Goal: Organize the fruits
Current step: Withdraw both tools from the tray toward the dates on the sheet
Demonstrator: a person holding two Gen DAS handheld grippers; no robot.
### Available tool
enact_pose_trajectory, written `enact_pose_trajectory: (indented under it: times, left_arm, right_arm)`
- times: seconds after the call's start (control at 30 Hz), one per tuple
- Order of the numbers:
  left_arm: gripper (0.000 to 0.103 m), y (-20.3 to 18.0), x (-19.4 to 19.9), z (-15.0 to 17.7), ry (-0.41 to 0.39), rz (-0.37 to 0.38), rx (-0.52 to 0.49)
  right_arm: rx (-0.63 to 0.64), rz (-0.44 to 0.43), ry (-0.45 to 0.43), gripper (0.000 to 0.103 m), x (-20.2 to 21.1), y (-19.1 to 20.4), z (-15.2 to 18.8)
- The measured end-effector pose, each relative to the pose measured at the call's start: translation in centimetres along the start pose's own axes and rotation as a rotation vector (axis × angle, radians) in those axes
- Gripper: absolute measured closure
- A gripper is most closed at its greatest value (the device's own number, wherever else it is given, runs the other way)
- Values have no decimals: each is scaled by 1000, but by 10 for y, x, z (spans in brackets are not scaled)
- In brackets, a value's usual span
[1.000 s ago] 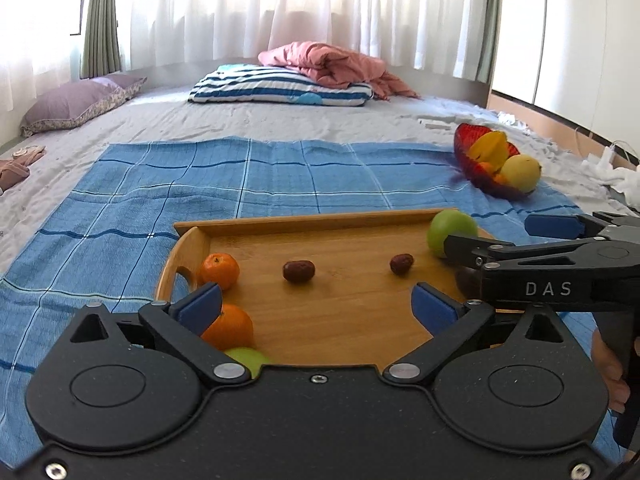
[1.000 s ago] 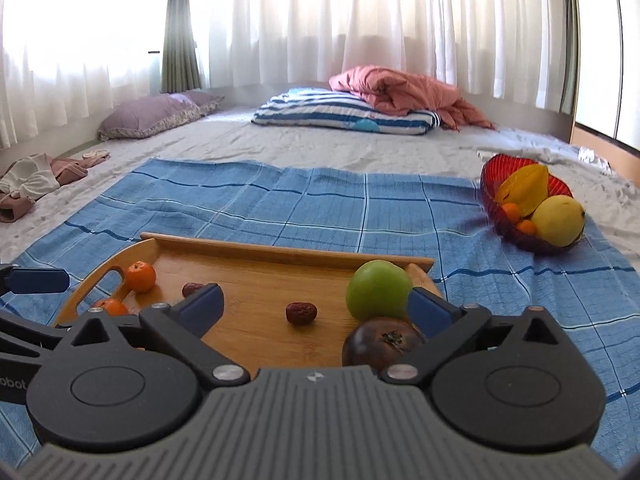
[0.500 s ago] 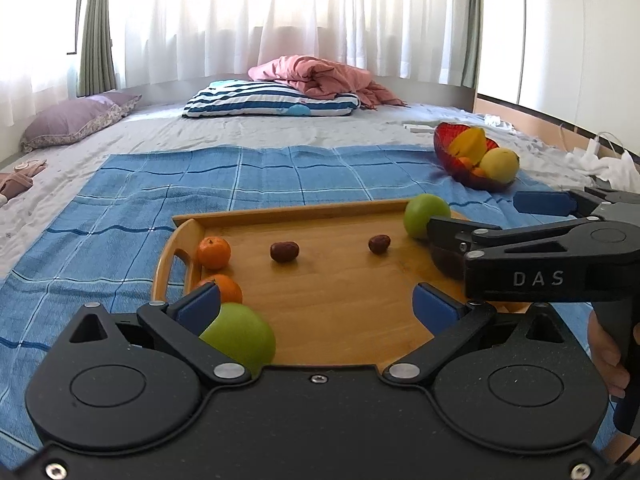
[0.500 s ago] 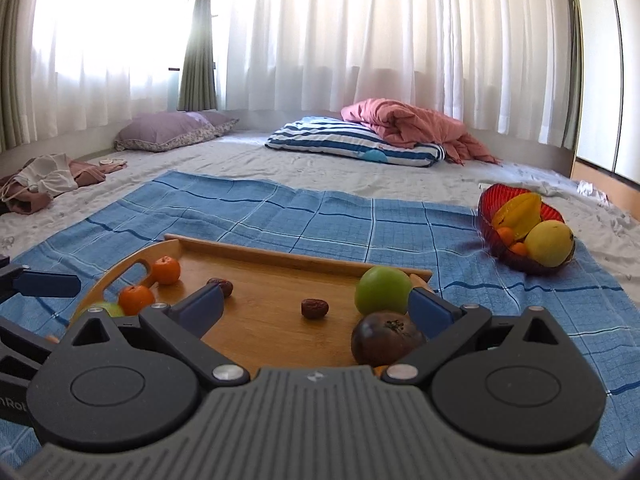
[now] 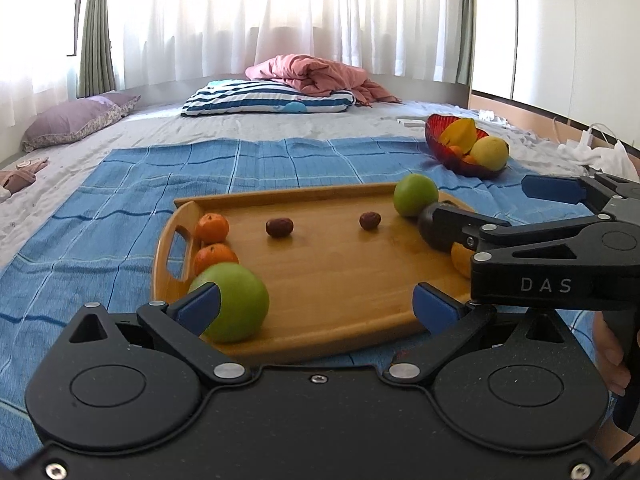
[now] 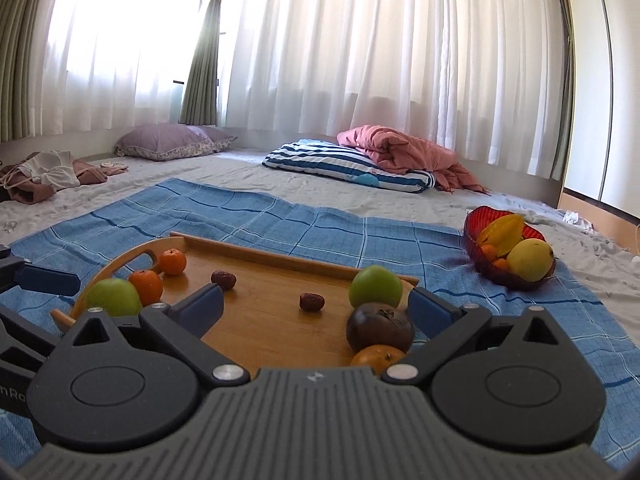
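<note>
A wooden tray [image 5: 332, 272] lies on a blue checked cloth [image 5: 120, 208]. On it are two mandarins [image 5: 212, 228], two dates [image 5: 279, 227], a near green apple [image 5: 236, 300], a far green apple [image 5: 415, 194], a dark fruit [image 6: 379, 327] and an orange fruit [image 6: 378, 356]. A red bowl [image 5: 448, 152] holds a yellow fruit, a starfruit and small oranges. My left gripper [image 5: 316, 306] is open and empty over the tray's near edge, its left finger beside the near apple. My right gripper [image 6: 316, 306] is open and empty, the dark fruit by its right finger; it also shows in the left wrist view [image 5: 552, 216].
The cloth lies on a grey bed sheet. A striped pillow [image 5: 264, 98] with a pink blanket [image 5: 312, 76] lies at the back, a purple pillow [image 5: 76, 118] at far left. White curtains hang behind. Clothes [image 6: 44, 174] lie at the left edge.
Both grippers have pulled back and risen, so more of the tray shows. The near green apple has come into full view beside my left finger. Fruits have not moved.
</note>
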State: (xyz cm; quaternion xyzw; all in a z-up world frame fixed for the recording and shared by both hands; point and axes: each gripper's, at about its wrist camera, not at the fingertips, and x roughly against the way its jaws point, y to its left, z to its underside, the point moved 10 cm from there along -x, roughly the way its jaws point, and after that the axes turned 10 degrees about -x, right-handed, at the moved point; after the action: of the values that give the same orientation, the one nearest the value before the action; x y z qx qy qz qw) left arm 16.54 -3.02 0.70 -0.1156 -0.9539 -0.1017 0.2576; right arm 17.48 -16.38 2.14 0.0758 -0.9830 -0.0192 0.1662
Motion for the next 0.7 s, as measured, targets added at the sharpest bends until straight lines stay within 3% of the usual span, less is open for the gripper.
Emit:
enact_pose_trajectory:
  times: [0.33,0.7]
  left_arm:
    - [1,-5,5,24,11,-9,-1]
    - [1,-10,-1,53,55,-17,-2]
  right_arm:
    - [-22,14,-64,0,24,-5,20]
    - [-71,14,-62,0,33,-9,49]
